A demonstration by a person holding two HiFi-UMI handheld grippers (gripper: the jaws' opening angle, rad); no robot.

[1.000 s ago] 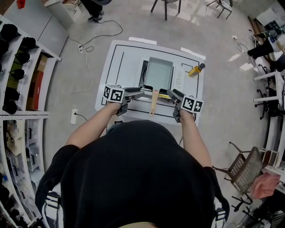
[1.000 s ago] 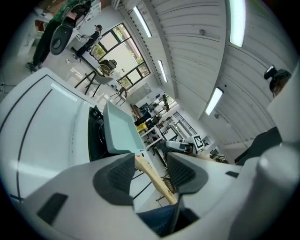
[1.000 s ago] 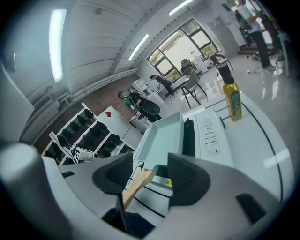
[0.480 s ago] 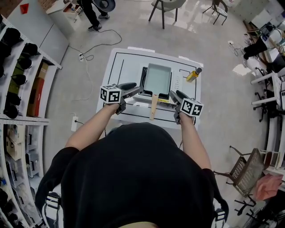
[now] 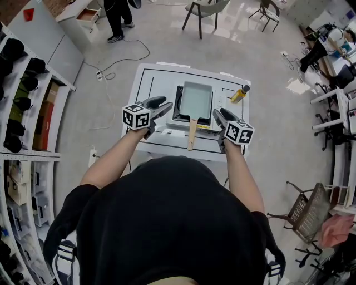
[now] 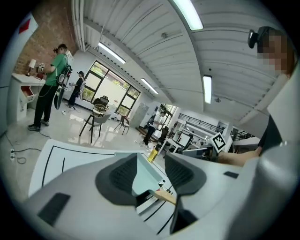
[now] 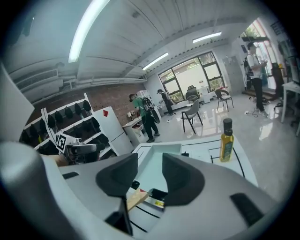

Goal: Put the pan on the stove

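We count one pan [image 5: 196, 100], one stove [image 5: 178, 106] and one oil bottle [image 5: 240, 94] on the white counter [image 5: 153, 83], ahead of left fingers [image 6: 123, 176] and right fingers [image 7: 117, 174]. Both pairs have just been narrowing, still apart, empty. Grey floor [image 5: 272, 111].

Premises: open-plan research lab or workshop hall, not a home kitchen.
- Floor: bare, polished and grey, with a loose cable [image 5: 129, 51] running to a power strip [image 5: 102, 60].
- Ceiling: ribbed panels with long strip lights [image 6: 189, 14]; one brick wall [image 6: 40, 40]; a large factory-style window [image 7: 191, 75].
- Storage: open white shelving [image 5: 25, 119] stocked with rows of dark items.
- Furniture: scattered chairs [image 5: 203, 8], workbenches with screens [image 6: 186, 139], a wire basket [image 5: 307, 210].
- Test station: white table [image 5: 153, 83] marked out in black lines, bearing a single portable stove [image 5: 178, 107].
- Occupants: people standing [image 6: 50, 84] about the hall.
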